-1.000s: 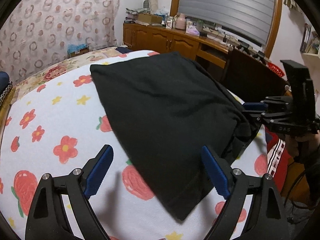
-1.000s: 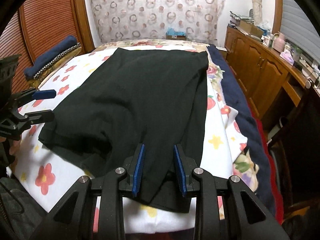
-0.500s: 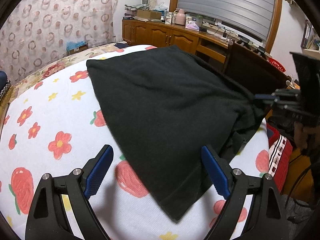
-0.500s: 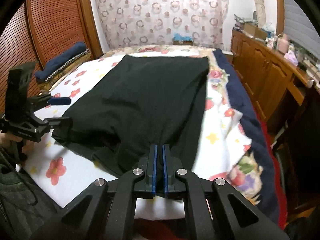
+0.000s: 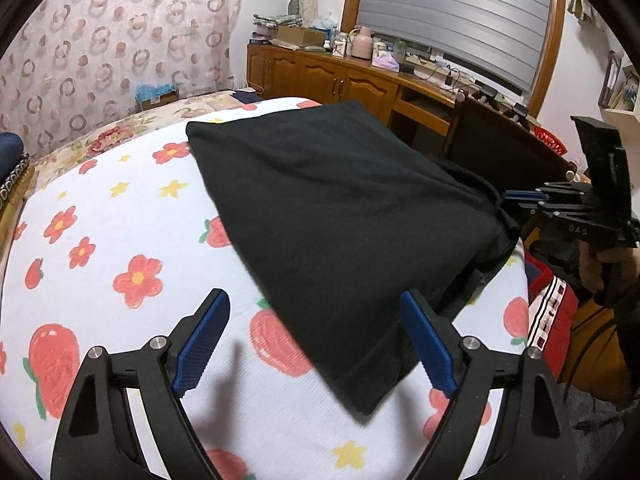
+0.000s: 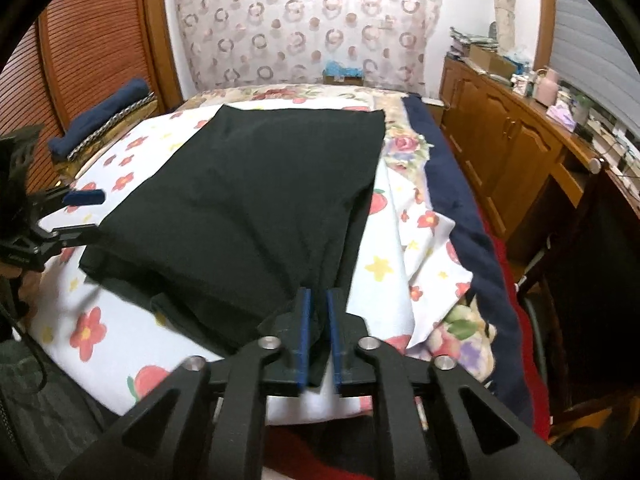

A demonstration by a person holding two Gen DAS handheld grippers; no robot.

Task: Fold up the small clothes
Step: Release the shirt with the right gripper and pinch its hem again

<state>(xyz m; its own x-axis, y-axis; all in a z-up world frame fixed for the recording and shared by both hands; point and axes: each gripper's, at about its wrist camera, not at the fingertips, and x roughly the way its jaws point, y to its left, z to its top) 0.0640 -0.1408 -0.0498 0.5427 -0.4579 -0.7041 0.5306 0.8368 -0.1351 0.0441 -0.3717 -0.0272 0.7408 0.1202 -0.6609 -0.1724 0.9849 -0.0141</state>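
The right gripper (image 6: 316, 332) has dark cloth between its blue pads at the near right corner of the black garment (image 6: 256, 200). Its jaws stand a little apart, having snapped nearly shut and then eased open again within the last half second, so whether the pinch is firm I cannot tell. The left gripper (image 5: 316, 344) is wide open, its jaws having closed in slightly, and holds nothing — it hovers over the garment's near left corner, one pad over the flowered sheet (image 5: 120, 240), the other over the cloth.

The garment lies across the middle of the bed, flattened, its far edge straight and square. The near end looks doubled, with a second layer showing under the top one along the near left edge. By my reading a first fold may be in, or the piece is only being squared up; the left corner is not yet taken, and the main folds are left to do.

Room is good on the left and far side — bare sheet all round. On the right the garment runs close to the bed edge, where the sheet falls away to a navy blanket (image 6: 452, 200) and a wooden cabinet (image 6: 500, 148) beyond.
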